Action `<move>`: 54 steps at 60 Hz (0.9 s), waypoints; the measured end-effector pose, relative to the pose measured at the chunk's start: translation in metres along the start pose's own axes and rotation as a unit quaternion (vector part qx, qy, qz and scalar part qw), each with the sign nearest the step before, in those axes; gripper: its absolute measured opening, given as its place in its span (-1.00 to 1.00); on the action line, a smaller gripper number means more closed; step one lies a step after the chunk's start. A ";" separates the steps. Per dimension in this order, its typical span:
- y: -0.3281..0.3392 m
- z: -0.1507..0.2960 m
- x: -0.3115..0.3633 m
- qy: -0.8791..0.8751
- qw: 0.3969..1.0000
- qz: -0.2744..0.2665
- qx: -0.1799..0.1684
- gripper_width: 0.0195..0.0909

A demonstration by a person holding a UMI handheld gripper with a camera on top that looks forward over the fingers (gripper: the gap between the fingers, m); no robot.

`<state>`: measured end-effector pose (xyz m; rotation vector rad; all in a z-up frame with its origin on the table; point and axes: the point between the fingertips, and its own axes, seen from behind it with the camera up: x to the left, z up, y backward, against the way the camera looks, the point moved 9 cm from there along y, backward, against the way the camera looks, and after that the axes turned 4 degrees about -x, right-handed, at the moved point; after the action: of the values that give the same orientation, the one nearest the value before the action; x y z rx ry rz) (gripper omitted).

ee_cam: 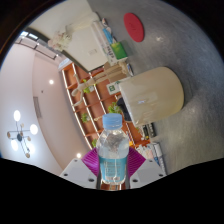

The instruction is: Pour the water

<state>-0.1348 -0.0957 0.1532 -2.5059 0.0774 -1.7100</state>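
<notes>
One water bottle [114, 148] was clamped upright in the tool [113, 166] — one beige cylindrical container [152, 95] stood beyond it, apart.

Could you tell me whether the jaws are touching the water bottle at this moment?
Touching. The gripper view shows the water bottle standing between the gripper's pink pads, which lie against both its sides with no visible gap.

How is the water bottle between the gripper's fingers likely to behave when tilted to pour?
The bottle looks like clear thin plastic, so it may flex under the gripper. It seems fairly full, so probably heavy for its size. Its blue cap appears on, so nothing should spill yet.
</notes>
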 end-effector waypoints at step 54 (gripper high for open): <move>-0.010 0.061 0.124 0.820 0.552 -0.127 -0.084 -0.57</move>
<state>-0.0326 -0.0951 0.2465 -0.0072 0.0027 -3.4063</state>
